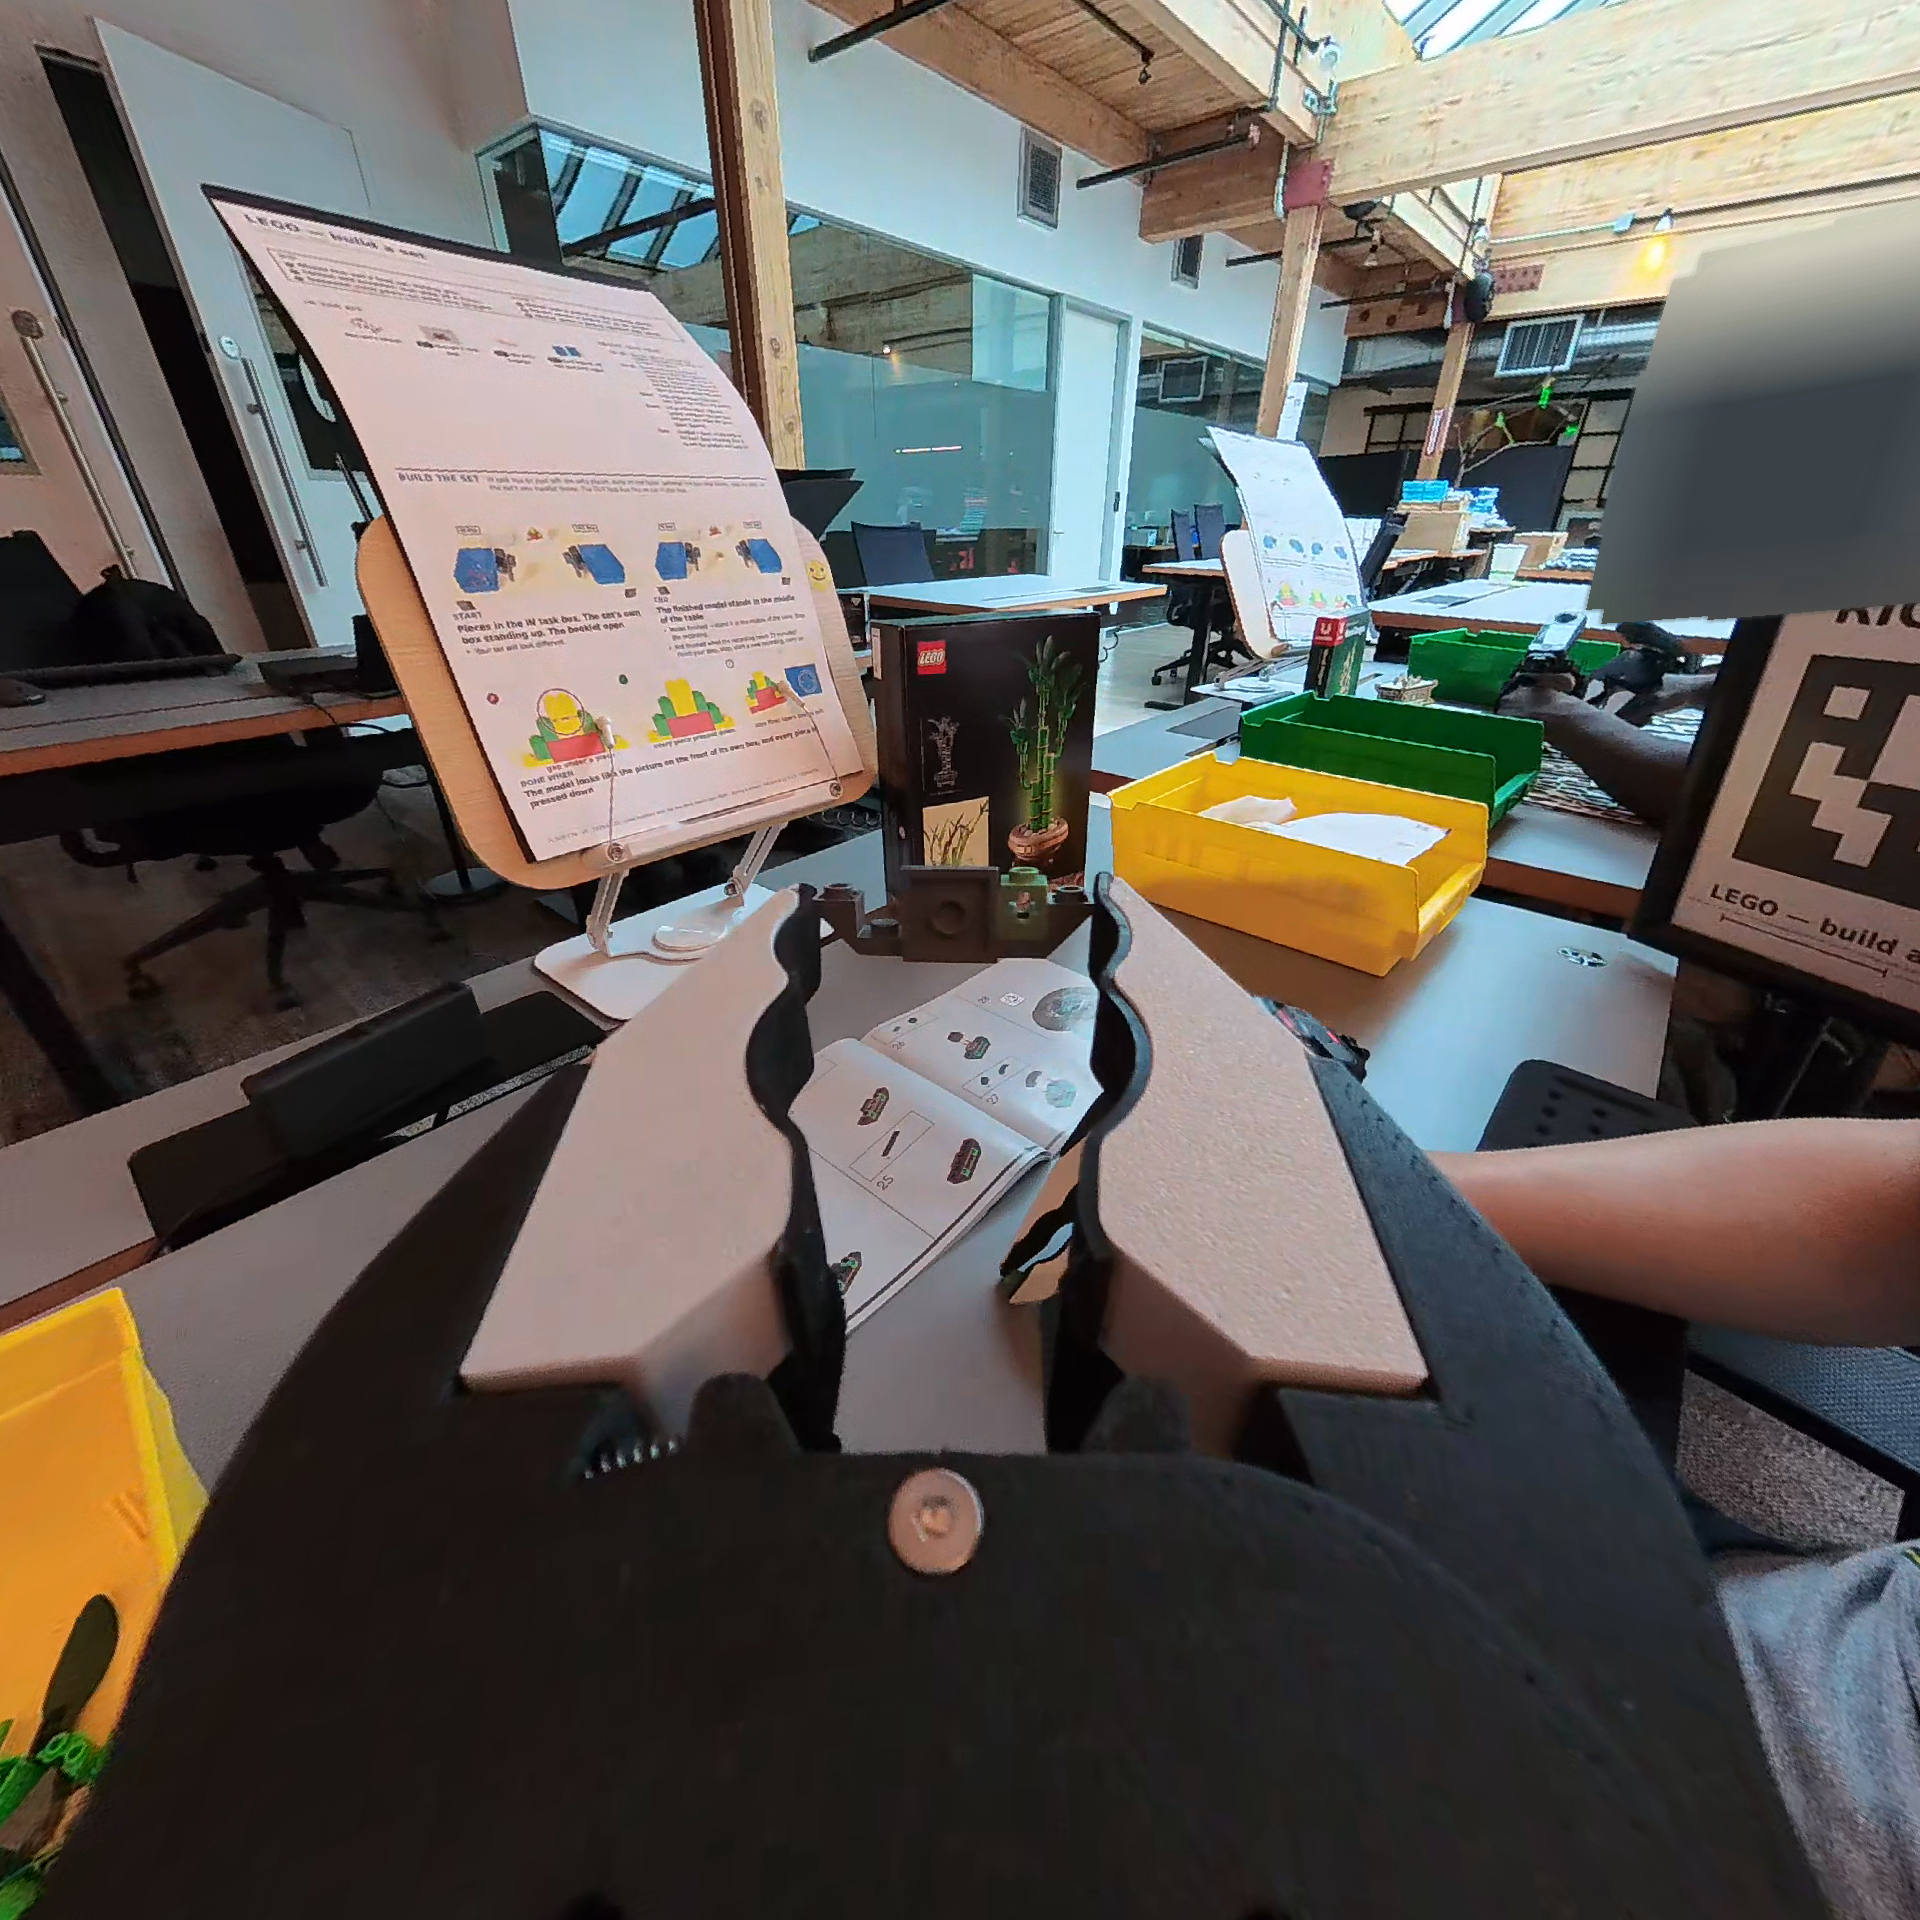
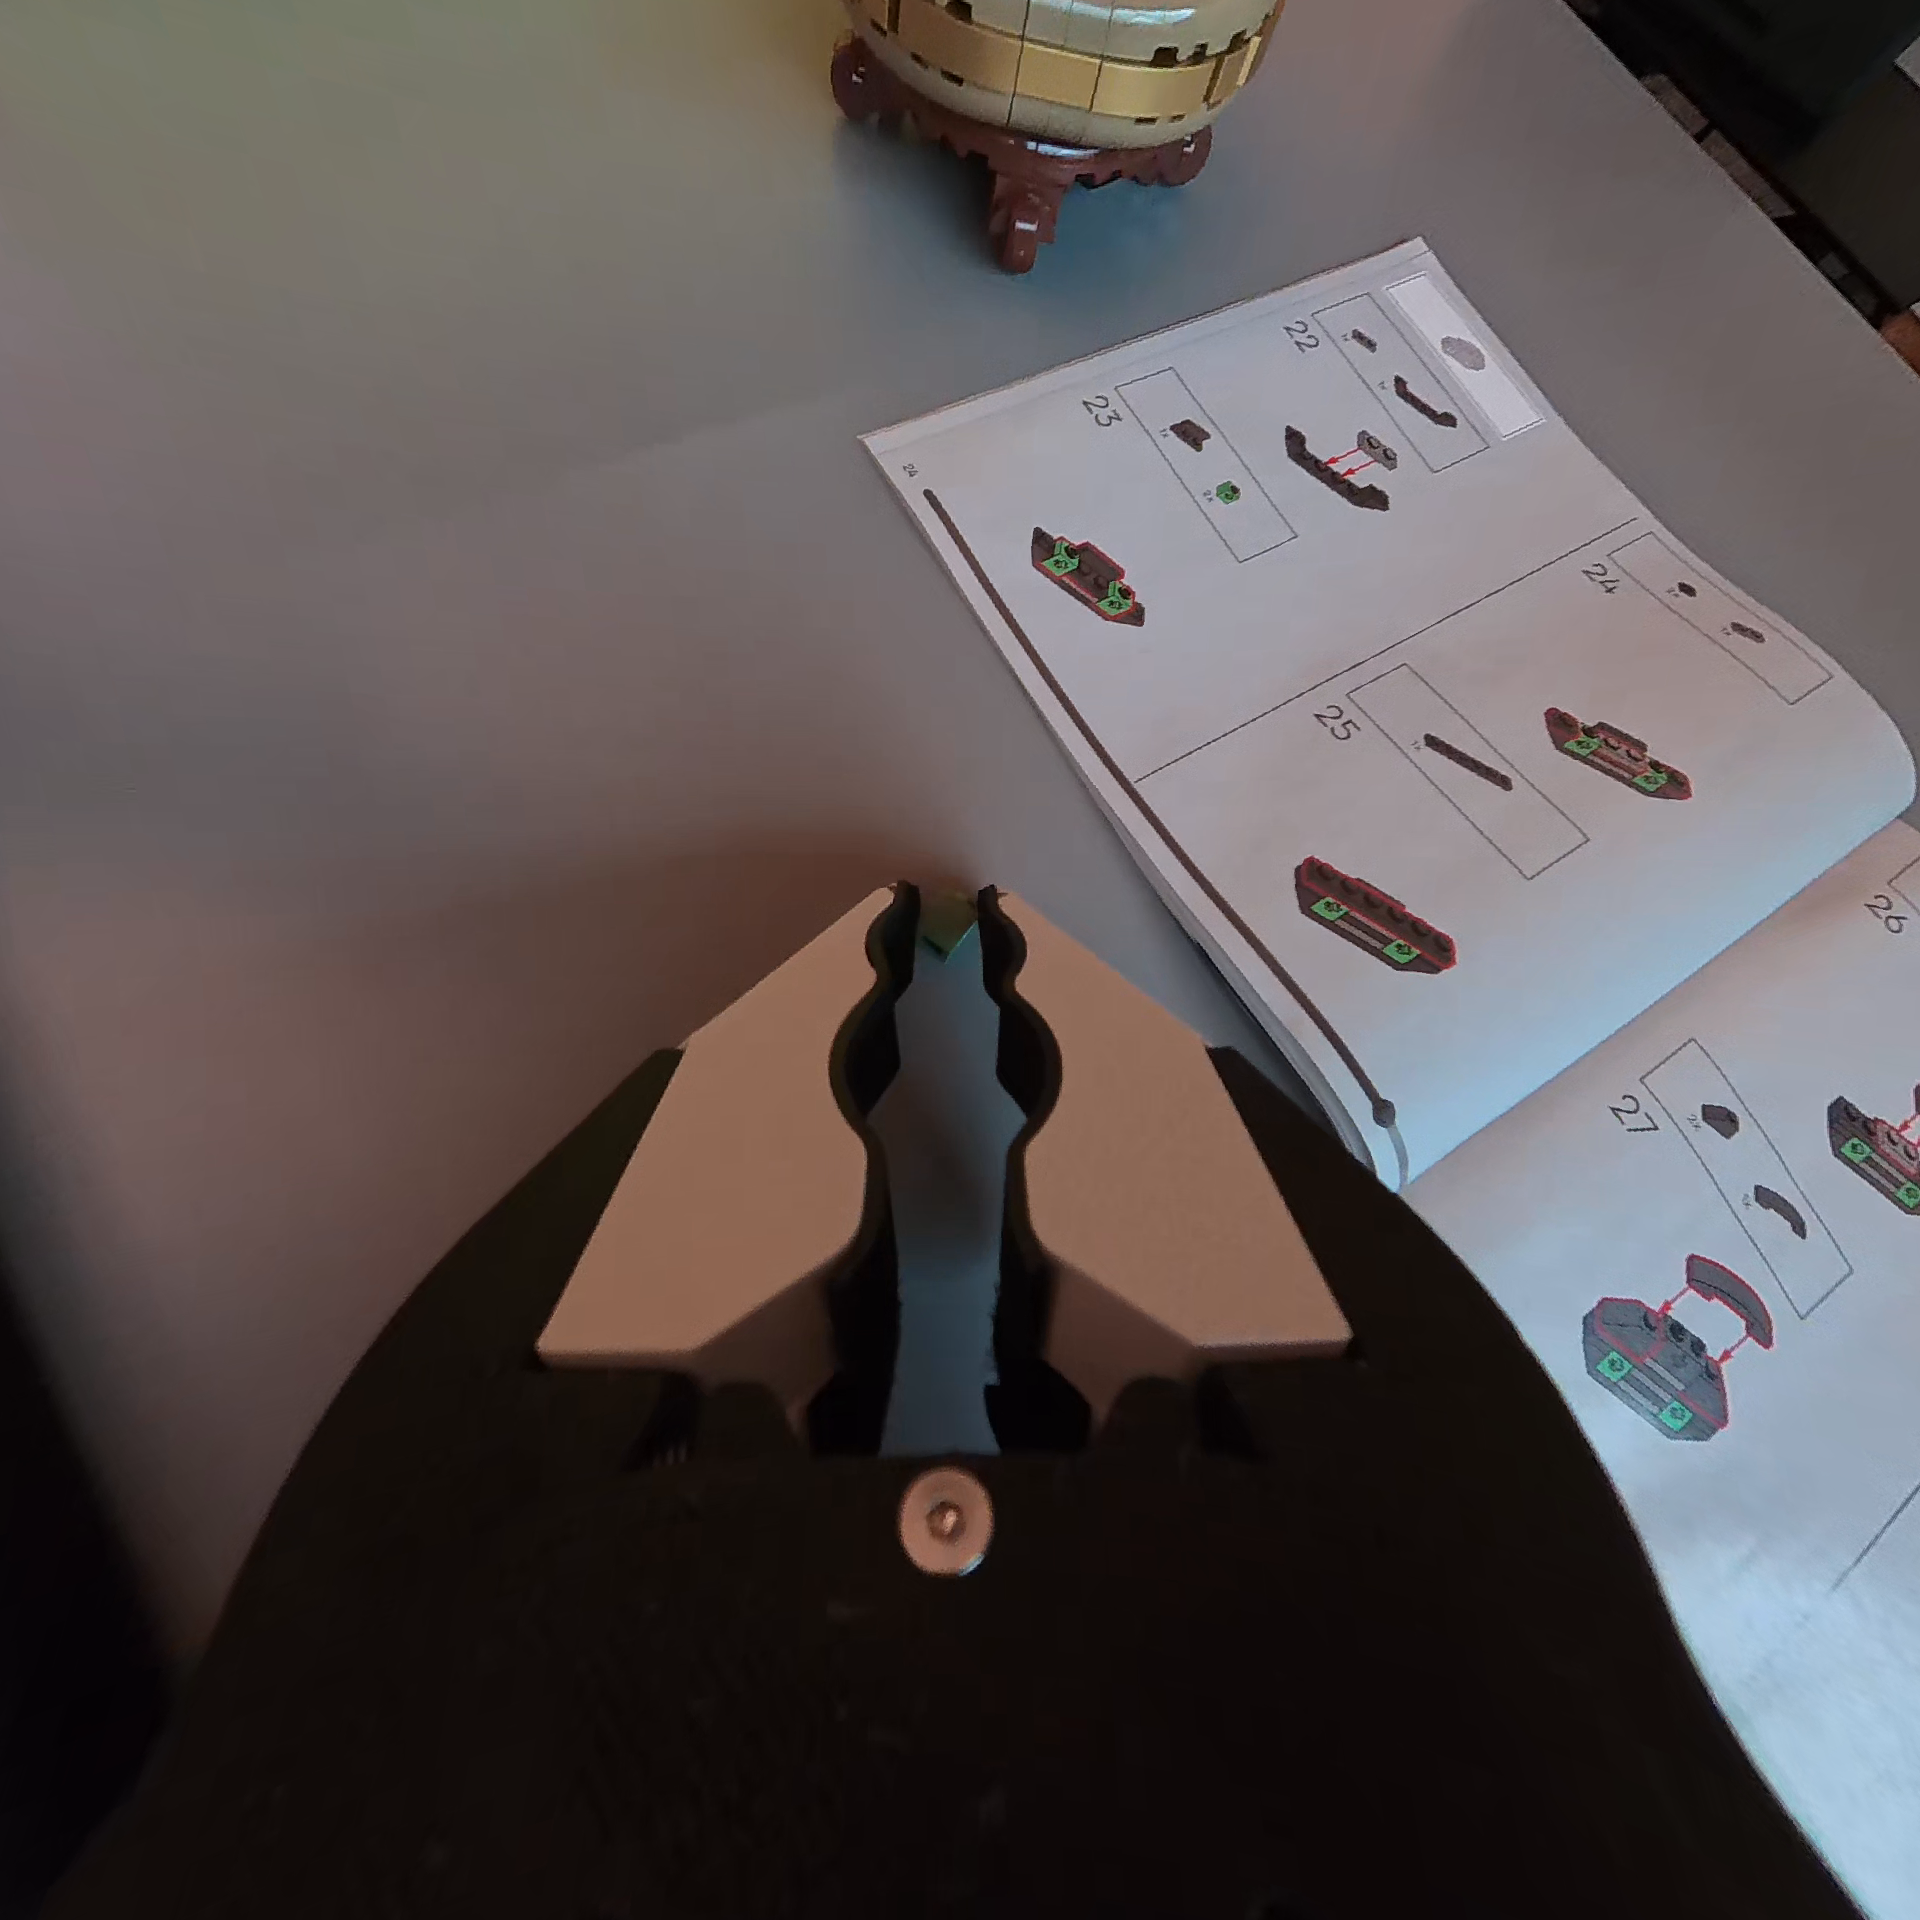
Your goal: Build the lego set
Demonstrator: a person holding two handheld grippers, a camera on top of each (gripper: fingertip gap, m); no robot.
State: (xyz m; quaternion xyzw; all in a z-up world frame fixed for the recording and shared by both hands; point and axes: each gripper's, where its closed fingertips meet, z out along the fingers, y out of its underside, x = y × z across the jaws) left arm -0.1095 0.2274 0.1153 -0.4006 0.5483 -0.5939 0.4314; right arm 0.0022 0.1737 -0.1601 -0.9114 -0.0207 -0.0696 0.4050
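The flat grey counter point(image 2: 416, 520) carries everything here. On it, in the left wrist view, a large white printed sheet on a wooden tilted stand point(image 1: 582, 540) rises at the far left, and a yellow plastic bin point(image 1: 1288, 862) holding white paper sits at the far right, with a green plastic bin point(image 1: 1392, 743) just behind it. Between stand and bins an upright dark cardboard set box point(image 1: 987, 748) pictures a bamboo plant. An open white instruction booklet point(image 2: 1455, 831) lies flat near the counter's middle, its pages showing drawn build steps. At the top of the right wrist view stands a tan rounded brick-built pot on a reddish-brown footed base point(image 2: 1049, 94), well apart from the booklet.

The left claw point(image 1: 948, 914) pinches a dark brown curved brick assembly with a small green piece point(image 1: 951, 914) between its tips, held above the booklet in front of the box. The right claw point(image 2: 945, 914) is nearly closed, gripping a tiny pale green brick point(image 2: 948, 920) at its tips over bare counter, left of the booklet.
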